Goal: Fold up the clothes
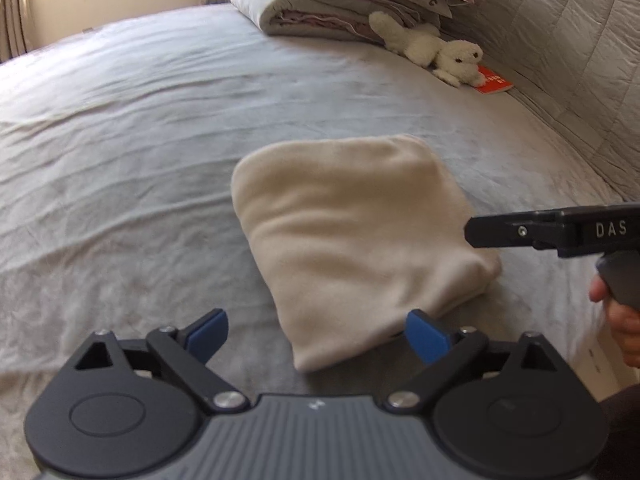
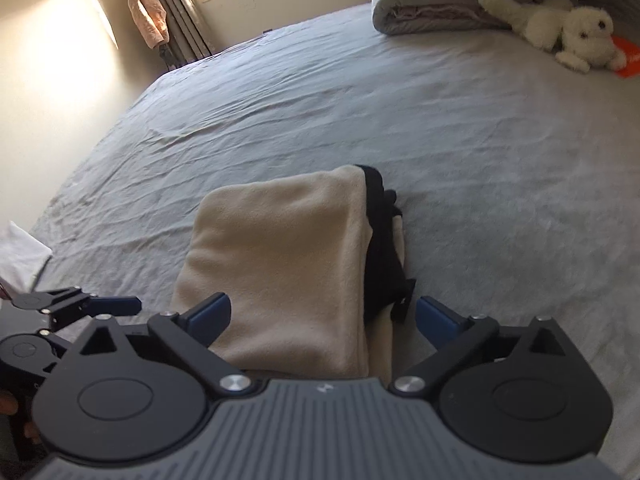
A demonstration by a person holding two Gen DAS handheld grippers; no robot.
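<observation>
Broadly, we see a wide bed (image 2: pixel 460 152) under a wrinkled grey sheet, with folded bedding (image 1: pixel 320 4) stacked at its far end. Nearer us lies the folded cream garment (image 1: pixel 352 236), flat on the sheet, a black lining (image 2: pixel 384 248) showing along one edge. A white plush dog (image 2: pixel 560 32) rests against the bedding, an orange booklet (image 1: pixel 494 82) beside it. Our left gripper (image 1: pixel 316 334) has its jaws spread wide, holding nothing, at the garment's near corner. Our right gripper (image 2: pixel 324 318) is likewise wide apart and empty over the garment's near edge.
</observation>
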